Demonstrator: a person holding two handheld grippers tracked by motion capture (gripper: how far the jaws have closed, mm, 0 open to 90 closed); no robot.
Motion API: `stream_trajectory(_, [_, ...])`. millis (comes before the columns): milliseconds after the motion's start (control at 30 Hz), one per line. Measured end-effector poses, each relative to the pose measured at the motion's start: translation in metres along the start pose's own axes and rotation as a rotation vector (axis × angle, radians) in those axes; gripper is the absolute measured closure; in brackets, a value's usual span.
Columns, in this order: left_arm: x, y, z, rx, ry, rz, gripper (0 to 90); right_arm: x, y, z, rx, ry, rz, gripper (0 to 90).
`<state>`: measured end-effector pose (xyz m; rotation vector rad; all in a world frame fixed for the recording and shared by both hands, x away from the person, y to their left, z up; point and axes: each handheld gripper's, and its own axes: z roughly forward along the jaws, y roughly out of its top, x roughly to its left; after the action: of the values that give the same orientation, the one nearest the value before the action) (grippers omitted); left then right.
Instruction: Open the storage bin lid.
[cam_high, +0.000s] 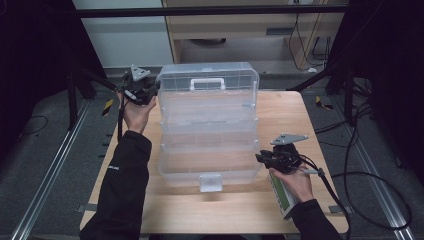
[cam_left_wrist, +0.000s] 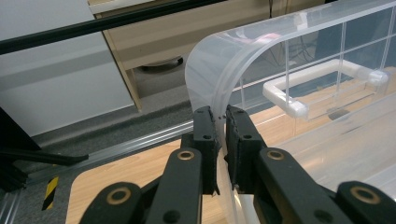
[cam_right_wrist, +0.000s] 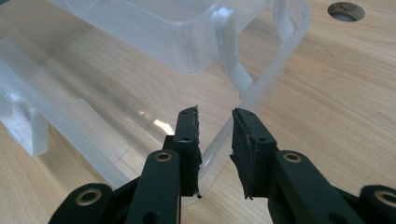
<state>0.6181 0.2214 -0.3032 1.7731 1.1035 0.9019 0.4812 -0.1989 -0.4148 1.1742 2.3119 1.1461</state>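
A clear plastic tiered storage box (cam_high: 210, 150) stands open in the middle of the wooden table, its trays stepped back. Its lid (cam_high: 207, 75) with a white handle (cam_high: 207, 83) stands up at the far side. My left gripper (cam_high: 154, 90) is at the lid's far-left corner. In the left gripper view, this left gripper (cam_left_wrist: 222, 123) is shut on the lid's curved edge (cam_left_wrist: 210, 70). My right gripper (cam_high: 260, 157) is at the base's front-right corner. In its own view, the right gripper (cam_right_wrist: 215, 116) is open, jaws either side of the base rim (cam_right_wrist: 275, 70).
A white latch (cam_high: 210, 182) hangs at the box's front. Bare table (cam_high: 225, 212) lies in front of the box and to its right, with a round hole (cam_right_wrist: 345, 10). Black frame bars (cam_high: 210, 10), a cabinet and floor cables (cam_high: 370, 175) surround the table.
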Motion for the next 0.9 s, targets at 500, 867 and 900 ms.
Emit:
stream_trajectory(500, [0.002, 0.000, 0.022, 0.009, 0.035, -0.029, 82.6, 0.000, 0.000, 0.000, 0.001, 0.001, 0.002, 71.9])
stream_trajectory(867, [0.009, -0.001, 0.035, 0.020, 0.020, -0.071, 83.0, 0.000, 0.000, 0.000, 0.000, 0.001, 0.001, 71.9])
stream_trajectory(900, [0.009, -0.001, 0.036, 0.019, 0.019, -0.073, 83.0, 0.000, 0.000, 0.000, 0.000, 0.002, 0.002, 71.9])
